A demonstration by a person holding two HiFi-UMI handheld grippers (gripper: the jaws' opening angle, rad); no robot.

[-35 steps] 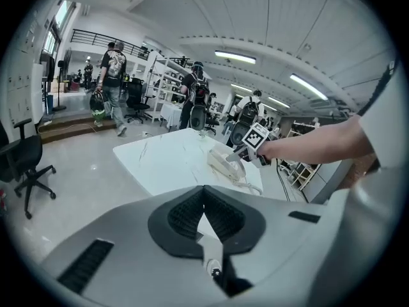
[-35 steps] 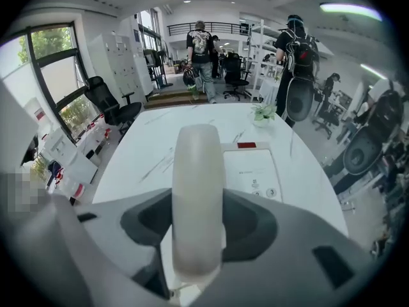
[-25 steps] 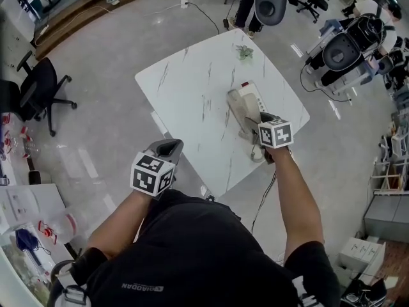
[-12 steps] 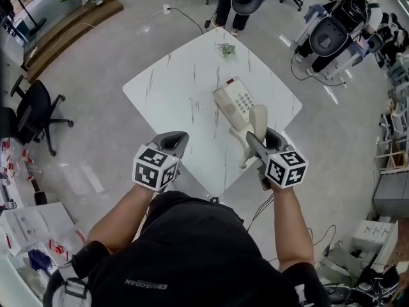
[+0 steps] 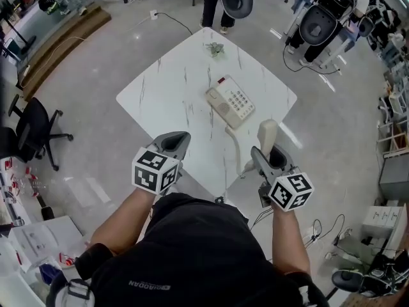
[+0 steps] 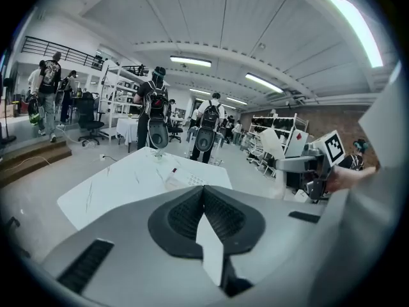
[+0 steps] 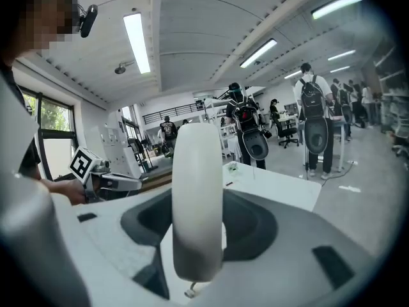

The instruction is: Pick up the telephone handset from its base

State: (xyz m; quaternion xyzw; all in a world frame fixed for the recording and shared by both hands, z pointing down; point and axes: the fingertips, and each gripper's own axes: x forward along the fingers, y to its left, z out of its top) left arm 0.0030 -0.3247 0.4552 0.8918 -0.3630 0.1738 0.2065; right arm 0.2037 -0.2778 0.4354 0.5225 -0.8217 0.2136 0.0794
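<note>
One cream plastic telephone handset (image 5: 267,133) clear of its cream keypad base (image 5: 231,102).
Clamped in right gripper (image 5: 268,155); left gripper (image 5: 171,144) closed, empty. Lift looks done; hold steady.

Cream handset (image 5: 267,135) upright — off its base (image 5: 231,101)

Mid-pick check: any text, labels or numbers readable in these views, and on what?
Nothing legible.
White print on the person's black shirt: too small and blurred to read.
Keypad and red label on the cream telephone base: too small to read.
Cream telephone handset: no print shows.
Square-marker cubes: patterns only, no letters.
</note>
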